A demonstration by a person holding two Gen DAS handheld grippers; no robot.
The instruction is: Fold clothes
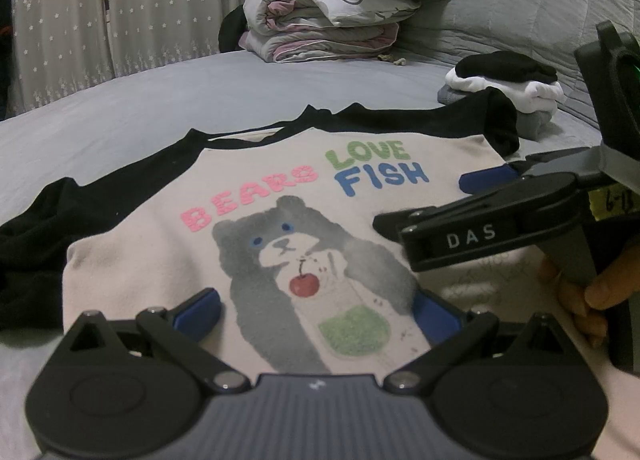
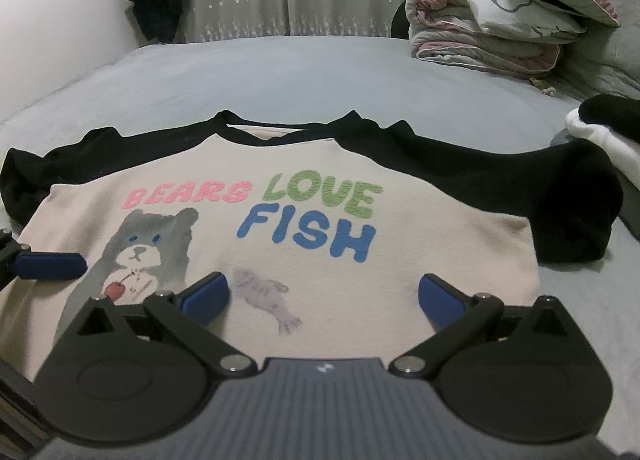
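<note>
A cream shirt (image 2: 320, 260) with black sleeves lies flat, print up, on a grey bed (image 2: 280, 76), directly ahead of both tongs. The left gripper (image 1: 316, 310) and right gripper (image 2: 324, 292) hover spread wide, holding nothing.

Grey-blue bed (image 2: 280, 72) under spread bear T-shirt (image 2: 420, 228), folded clothes stack (image 1: 508, 88), rolled duvet (image 1: 320, 32).

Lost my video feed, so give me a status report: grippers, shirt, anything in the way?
Left gripper and right gripper open, empty, over the shirt's hem. Bear shirt flat on bed, print up, unfolded. Folded clothes pile close by its right sleeve.
</note>
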